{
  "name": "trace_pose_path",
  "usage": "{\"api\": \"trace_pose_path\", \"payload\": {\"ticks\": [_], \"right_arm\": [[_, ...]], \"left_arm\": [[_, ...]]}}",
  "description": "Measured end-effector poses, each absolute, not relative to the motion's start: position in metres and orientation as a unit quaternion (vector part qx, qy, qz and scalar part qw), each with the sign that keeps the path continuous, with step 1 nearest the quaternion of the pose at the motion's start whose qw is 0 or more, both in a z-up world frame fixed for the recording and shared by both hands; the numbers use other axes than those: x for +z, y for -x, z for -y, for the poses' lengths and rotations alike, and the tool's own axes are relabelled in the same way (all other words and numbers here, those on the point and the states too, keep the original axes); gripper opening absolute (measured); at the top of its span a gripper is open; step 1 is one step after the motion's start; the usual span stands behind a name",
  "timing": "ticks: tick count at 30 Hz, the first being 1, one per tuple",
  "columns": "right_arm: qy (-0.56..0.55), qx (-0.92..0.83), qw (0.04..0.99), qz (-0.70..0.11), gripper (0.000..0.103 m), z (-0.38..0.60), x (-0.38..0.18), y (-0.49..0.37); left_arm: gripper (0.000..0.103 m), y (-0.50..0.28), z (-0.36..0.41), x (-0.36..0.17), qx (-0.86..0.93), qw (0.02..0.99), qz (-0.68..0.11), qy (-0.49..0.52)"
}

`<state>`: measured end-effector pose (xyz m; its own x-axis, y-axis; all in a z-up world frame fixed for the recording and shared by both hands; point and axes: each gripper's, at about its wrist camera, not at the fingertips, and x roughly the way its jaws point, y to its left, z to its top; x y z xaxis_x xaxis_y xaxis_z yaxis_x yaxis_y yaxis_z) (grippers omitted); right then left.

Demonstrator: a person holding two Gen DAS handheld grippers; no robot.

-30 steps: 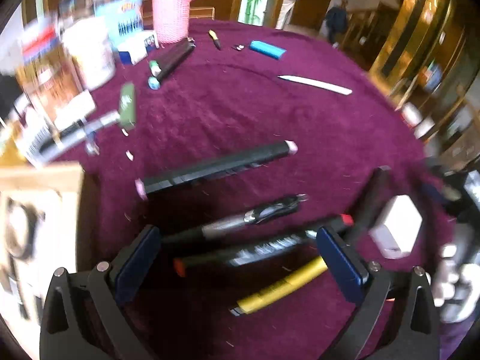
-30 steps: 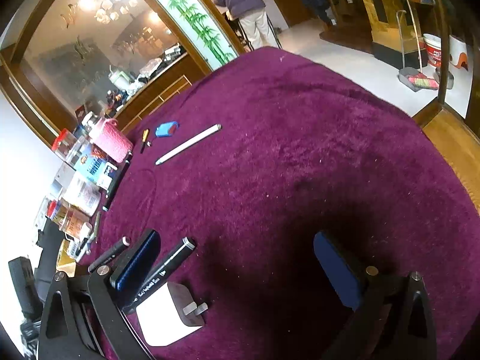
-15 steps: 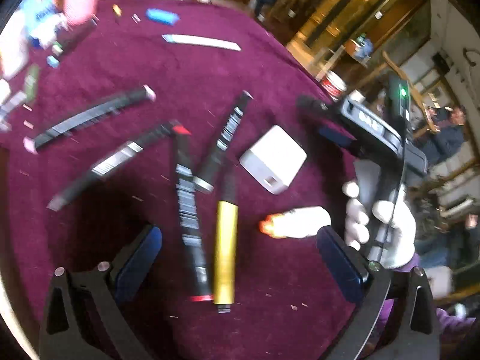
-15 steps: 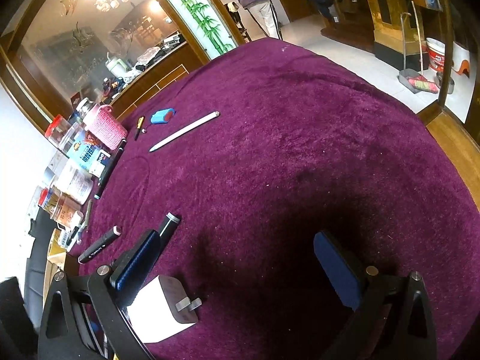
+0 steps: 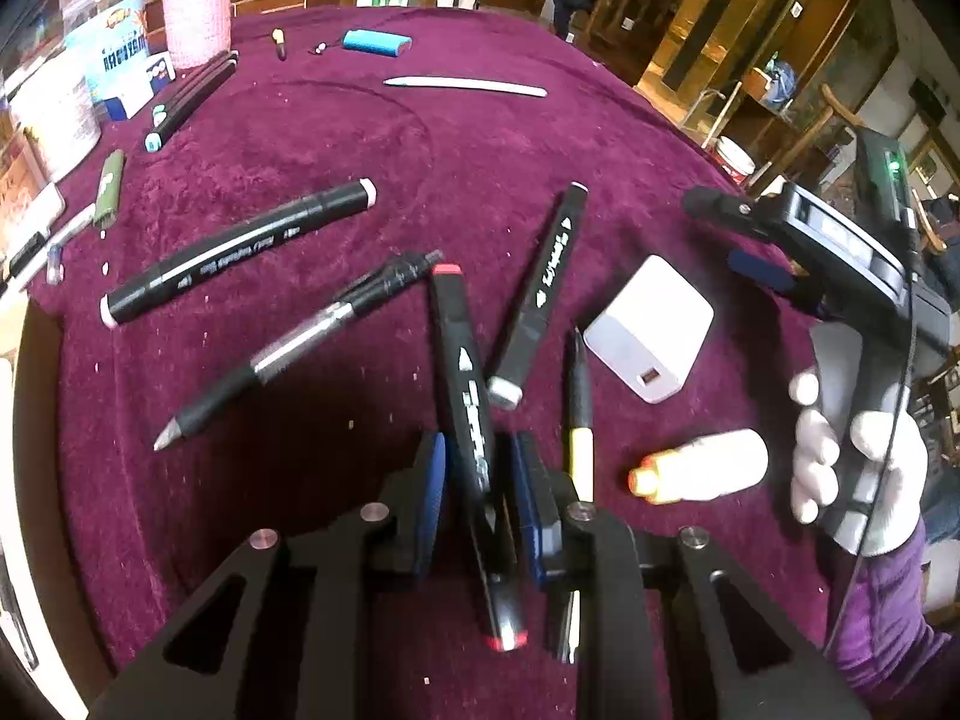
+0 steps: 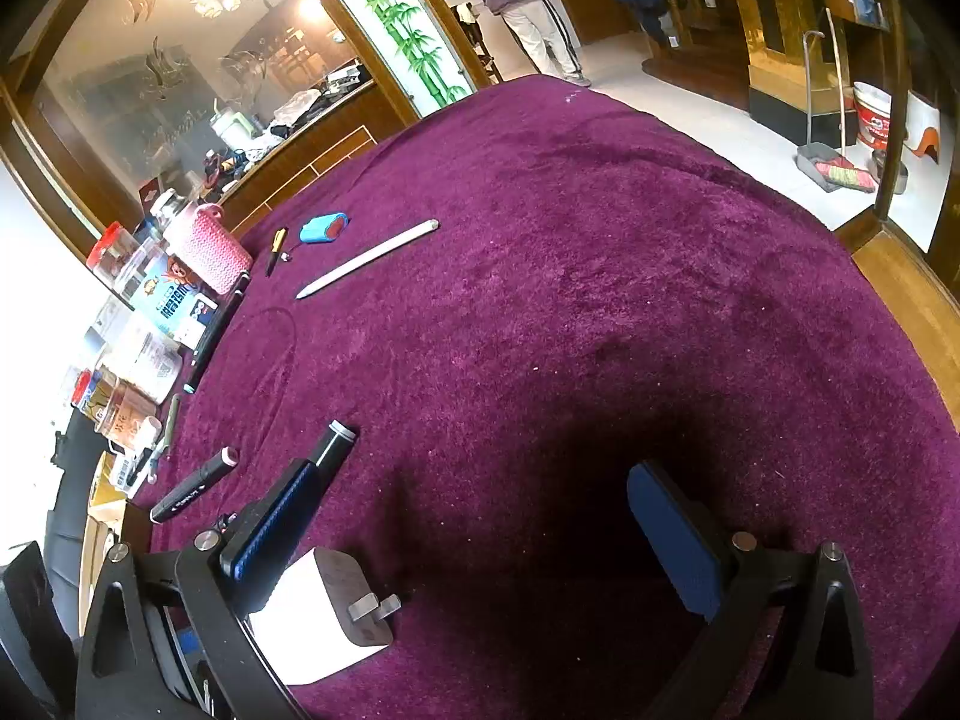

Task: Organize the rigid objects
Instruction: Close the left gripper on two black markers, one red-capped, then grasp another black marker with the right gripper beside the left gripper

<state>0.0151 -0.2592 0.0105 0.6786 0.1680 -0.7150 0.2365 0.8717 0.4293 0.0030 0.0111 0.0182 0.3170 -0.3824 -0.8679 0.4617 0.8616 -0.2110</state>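
Observation:
My left gripper [image 5: 478, 471] is shut on a black marker with red ends [image 5: 465, 384], which lies on the purple cloth. Around it lie a black marker with pink ends [image 5: 240, 249], a grey-black pen [image 5: 300, 342], a black marker with white ends [image 5: 543, 288], a yellow-black pen [image 5: 581, 420], a white charger [image 5: 651, 327] and a small white bottle with an orange cap [image 5: 702, 471]. My right gripper [image 6: 474, 516] is open and empty above the cloth, with the white charger [image 6: 327, 624] by its left finger. The right gripper also shows in the left wrist view [image 5: 756, 267].
Jars, boxes and a pink knitted holder [image 5: 198, 18] crowd the table's far left. A blue lighter [image 5: 378, 39], a white stylus [image 5: 465, 84], a green lighter [image 5: 111, 186] and two more markers [image 5: 192, 96] lie farther back. The table edge [image 6: 840, 228] drops to the floor on the right.
My left gripper swung toward the marker cluster, then closed on the red-ended marker. The right gripper has barely moved.

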Motion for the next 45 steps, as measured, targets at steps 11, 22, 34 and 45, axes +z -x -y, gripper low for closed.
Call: {"api": "trace_pose_path", "payload": {"ticks": [11, 22, 34, 45], "right_arm": [[-0.254, -0.019, 0.881, -0.398, 0.102, 0.261, 0.011, -0.016], [-0.228, -0.028, 0.888, -0.398, 0.102, 0.254, 0.01, -0.018], [-0.318, 0.204, 0.803, -0.461, 0.103, 0.145, 0.04, 0.016], [-0.177, 0.17, 0.816, -0.524, 0.05, 0.037, 0.007, 0.015]], "left_arm": [[0.027, 0.007, 0.011, 0.022, -0.265, 0.839, -0.47, -0.076], [0.027, 0.054, -0.06, 0.069, -0.279, 0.86, -0.425, 0.037], [0.027, 0.09, -0.111, 0.03, -0.279, 0.833, -0.46, 0.13], [0.028, 0.094, -0.122, 0.01, -0.275, 0.82, -0.477, 0.157]]}}
